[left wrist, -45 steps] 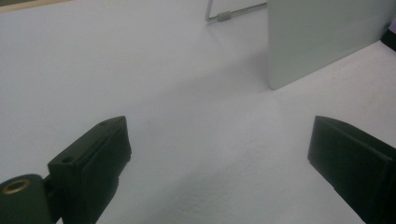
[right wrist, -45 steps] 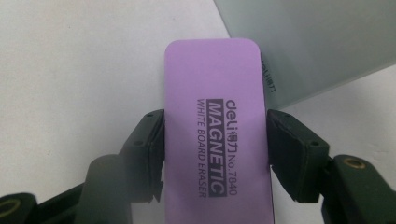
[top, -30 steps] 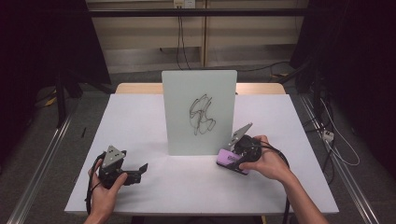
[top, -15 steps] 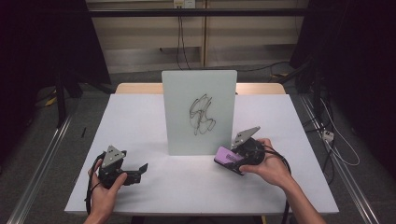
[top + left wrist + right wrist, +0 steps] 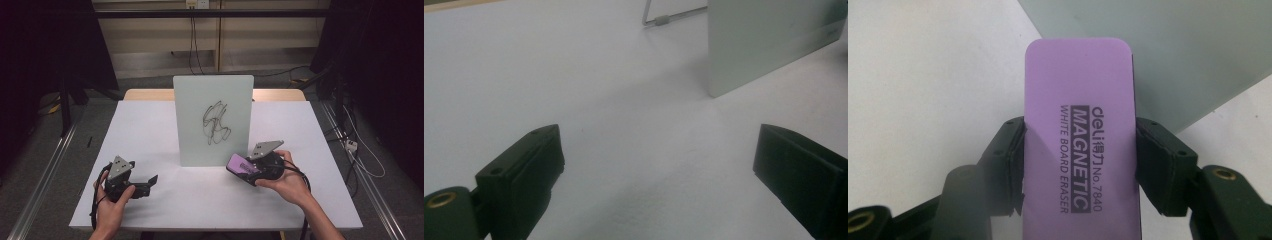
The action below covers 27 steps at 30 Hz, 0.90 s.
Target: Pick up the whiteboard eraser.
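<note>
A small whiteboard [image 5: 213,120] stands upright at the middle of the white table [image 5: 150,125], with a black scribble [image 5: 216,123] on its face. My right gripper [image 5: 245,169] is shut on a purple magnetic whiteboard eraser [image 5: 1080,140], low near the board's lower right corner; the eraser [image 5: 242,165] points toward the board. The board's pale face [image 5: 1168,50] fills the upper part of the right gripper view. My left gripper [image 5: 148,184] rests near the table's front left, open, with nothing between its jaws; the board's edge [image 5: 769,45] shows ahead of it.
A wire stand [image 5: 659,20] props the board from behind. A wooden table edge [image 5: 150,94] runs along the back. Metal rails [image 5: 45,165] flank the table on the floor, and cables [image 5: 360,155] lie at the right.
The right gripper with the eraser has shifted slightly toward the front right, a little away from the board. The left gripper has stayed in place.
</note>
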Tool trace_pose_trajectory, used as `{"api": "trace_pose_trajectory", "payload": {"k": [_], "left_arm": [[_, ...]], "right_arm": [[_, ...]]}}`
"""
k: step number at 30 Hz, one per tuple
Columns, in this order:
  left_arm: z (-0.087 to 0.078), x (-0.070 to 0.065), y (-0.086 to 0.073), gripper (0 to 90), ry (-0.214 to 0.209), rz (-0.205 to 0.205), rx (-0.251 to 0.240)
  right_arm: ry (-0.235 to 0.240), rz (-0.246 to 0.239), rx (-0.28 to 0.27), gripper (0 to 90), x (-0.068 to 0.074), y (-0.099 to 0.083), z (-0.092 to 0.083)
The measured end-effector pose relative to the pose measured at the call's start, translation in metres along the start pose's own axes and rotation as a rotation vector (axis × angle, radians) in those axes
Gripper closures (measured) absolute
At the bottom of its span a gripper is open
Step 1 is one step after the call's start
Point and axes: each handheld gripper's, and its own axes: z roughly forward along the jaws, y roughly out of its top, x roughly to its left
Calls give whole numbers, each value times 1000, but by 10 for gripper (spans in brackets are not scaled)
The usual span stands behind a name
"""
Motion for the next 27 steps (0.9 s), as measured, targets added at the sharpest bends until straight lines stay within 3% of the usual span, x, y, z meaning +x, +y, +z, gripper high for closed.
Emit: {"api": "trace_pose_trajectory", "payload": {"k": [5, 11, 17, 27], "left_arm": [[0, 0, 0, 60, 1, 1, 2], [0, 1, 0, 59, -2, 0, 4], [1, 5, -3, 59, -8, -30, 9], [1, 3, -2, 60, -4, -19, 10]], "right_arm": [[-7, 1, -27, 417, 0, 0, -1], [-28, 7, -106, 417, -1, 2, -6], [-39, 29, -161, 417, -3, 5, -8], [-79, 24, -235, 418, -1, 7, -15]]}}
